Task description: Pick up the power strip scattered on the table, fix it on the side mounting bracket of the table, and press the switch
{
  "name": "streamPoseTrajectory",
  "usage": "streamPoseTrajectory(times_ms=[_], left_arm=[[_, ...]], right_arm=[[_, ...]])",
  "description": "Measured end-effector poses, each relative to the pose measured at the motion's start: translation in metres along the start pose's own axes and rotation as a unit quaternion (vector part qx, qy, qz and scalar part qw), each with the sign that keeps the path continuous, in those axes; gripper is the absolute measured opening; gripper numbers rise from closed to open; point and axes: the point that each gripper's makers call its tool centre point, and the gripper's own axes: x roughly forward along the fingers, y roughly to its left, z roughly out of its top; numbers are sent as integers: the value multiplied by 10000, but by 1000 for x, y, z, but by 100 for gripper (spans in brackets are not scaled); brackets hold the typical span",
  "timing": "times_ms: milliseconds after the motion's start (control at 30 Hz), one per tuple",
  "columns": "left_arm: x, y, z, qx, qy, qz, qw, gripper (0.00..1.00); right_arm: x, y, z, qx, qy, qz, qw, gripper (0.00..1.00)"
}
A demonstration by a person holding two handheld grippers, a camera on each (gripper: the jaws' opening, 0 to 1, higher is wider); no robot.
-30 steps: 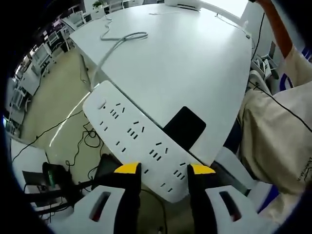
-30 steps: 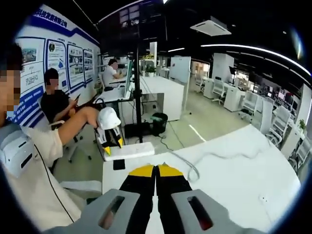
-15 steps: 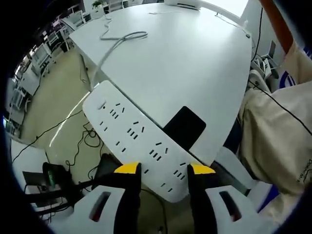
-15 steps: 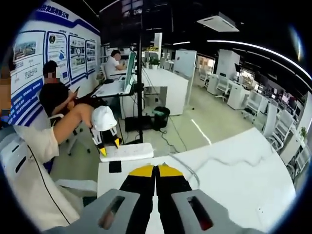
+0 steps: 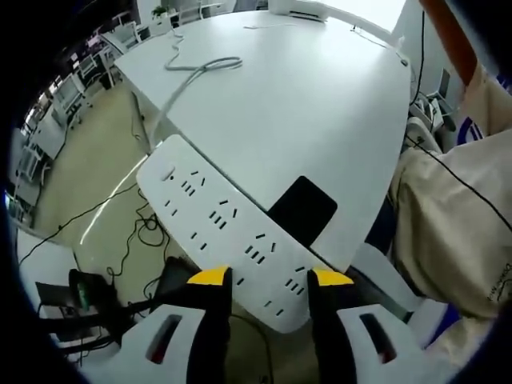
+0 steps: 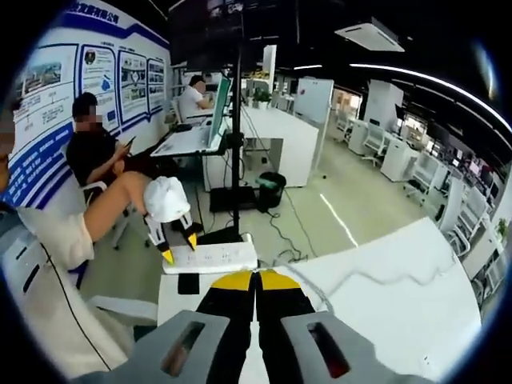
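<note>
white power strip (image 5: pixel 226 228) sits clamped at its near end between the left gripper (image 5: pixel 270 277)'s yellow-tipped jaws, held off the edge of the white table (image 5: pixel 320 104). the strip runs from the jaws toward 10 o'clock in the left gripper view, socket face up, along the table's near edge. black pad (image 5: pixel 302 210) lies flat on the table corner at 1 o'clock from the jaws, just beside the strip. grey cable (image 5: pixel 192 72) trails from the strip's far end across the table toward 11 o'clock. cream sleeve (image 5: pixel 452 216) fills the 3 o'clock side. right gripper (image 6: pixel 257 279) has its jaws pressed together, nothing between them, pointing over the table. in the right gripper view the strip shows at 11 o'clock from those jaws, the left gripper on its left end.
</note>
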Motion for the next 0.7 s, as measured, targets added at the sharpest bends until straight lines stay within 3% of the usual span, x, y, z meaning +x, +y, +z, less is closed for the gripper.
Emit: streamPoseTrajectory(times_ms=[333,533,633,700], left_arm=[[1,-1,-1,4,62,-17,10000,42],[0,-2,-1,-6,-40,-18,10000,41],[0,3,0,-113,-110,34,9999,36],[0,3,0,12,-167,48,9998,36]], right_arm=[[35,4,8,-77,189,153,9997,0],[58,7,11,-68,267,320,9991,0],[71,12,13,-120,359,435,9983,0],[80,14,15,-139,400,482,9979,0]])
